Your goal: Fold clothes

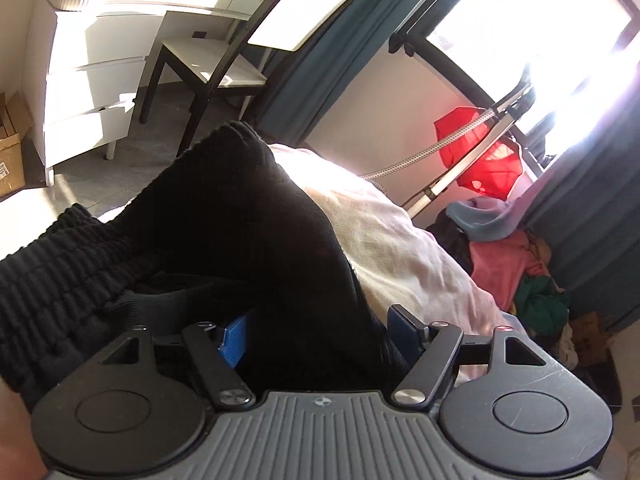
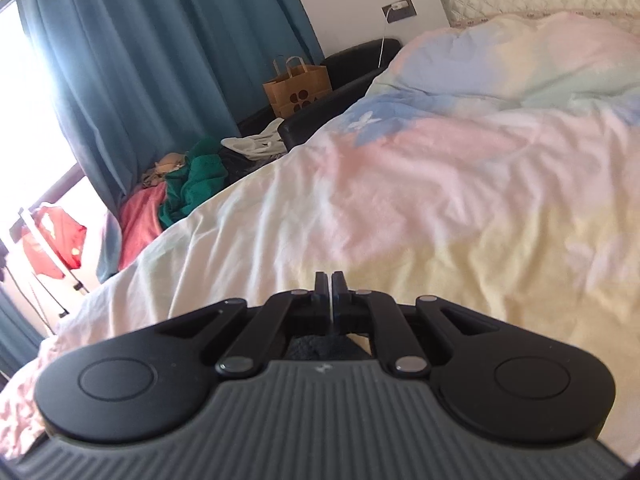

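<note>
Left wrist view: one left gripper [image 1: 320, 330], its two blue-padded fingers [image 1: 234, 340] spread wide and angled downward. One black garment [image 1: 240, 232] lies between and ahead of them, bunched on the bed; whether the pads touch it cannot be told. The garment's ribbed band [image 1: 52, 292] trails toward the left edge. Beyond it lie one pale sheet [image 1: 400, 248], one heap of clothes [image 1: 520, 276] on the right, one red item [image 1: 480, 160] hanging by the window, one chair [image 1: 208, 64] and one white drawer unit [image 1: 88, 92].

Right wrist view: one right gripper [image 2: 332, 280], fingers pressed together, tipped downward over the pastel duvet [image 2: 420, 184]. A scrap of dark cloth [image 2: 320, 348] shows behind the fingers, near the body; whether it is pinched cannot be told. Farther off stand one paper bag [image 2: 296, 88], the clothes heap [image 2: 188, 184] and blue curtains [image 2: 160, 48].
</note>
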The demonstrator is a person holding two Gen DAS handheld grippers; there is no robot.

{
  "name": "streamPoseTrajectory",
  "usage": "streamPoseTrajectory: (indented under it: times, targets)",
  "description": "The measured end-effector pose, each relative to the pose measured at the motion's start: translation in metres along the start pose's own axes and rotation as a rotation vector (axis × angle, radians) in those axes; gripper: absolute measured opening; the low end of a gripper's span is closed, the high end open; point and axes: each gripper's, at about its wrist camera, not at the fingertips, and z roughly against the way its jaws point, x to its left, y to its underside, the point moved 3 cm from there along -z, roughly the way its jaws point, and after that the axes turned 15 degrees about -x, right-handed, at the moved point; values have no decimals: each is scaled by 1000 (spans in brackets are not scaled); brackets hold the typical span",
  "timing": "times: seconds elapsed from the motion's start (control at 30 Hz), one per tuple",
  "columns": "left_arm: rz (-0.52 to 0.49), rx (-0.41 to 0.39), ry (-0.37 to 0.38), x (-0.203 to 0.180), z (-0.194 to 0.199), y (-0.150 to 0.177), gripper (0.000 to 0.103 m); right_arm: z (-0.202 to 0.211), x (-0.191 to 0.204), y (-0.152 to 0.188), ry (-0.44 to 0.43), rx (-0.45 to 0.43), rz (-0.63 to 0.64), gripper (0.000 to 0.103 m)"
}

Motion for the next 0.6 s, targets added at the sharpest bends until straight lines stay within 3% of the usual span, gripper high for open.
streamPoseTrajectory:
  times: [0.13,0.2,0.27,0.3,0.43,0.6]
  targets:
    - [73,15,35,30,57,15,85,43,-31,14,-30,88,-195,11]
    - [161,55,40,55,86,31,87,62,-43,30,-32,132,-285,29]
    - [259,104,26,86,103,49,90,80,-56,50,-21,169,-407,63]
    - [304,130,20,99,109,58,90,84,-60,60,-17,192,-462,68]
    - [445,124,12,131,103,87,87,79,-59,86,-56,268,-583,70]
    - [437,-20,-15,124,70,90,84,45,-43,97,-108,249,-635,69]
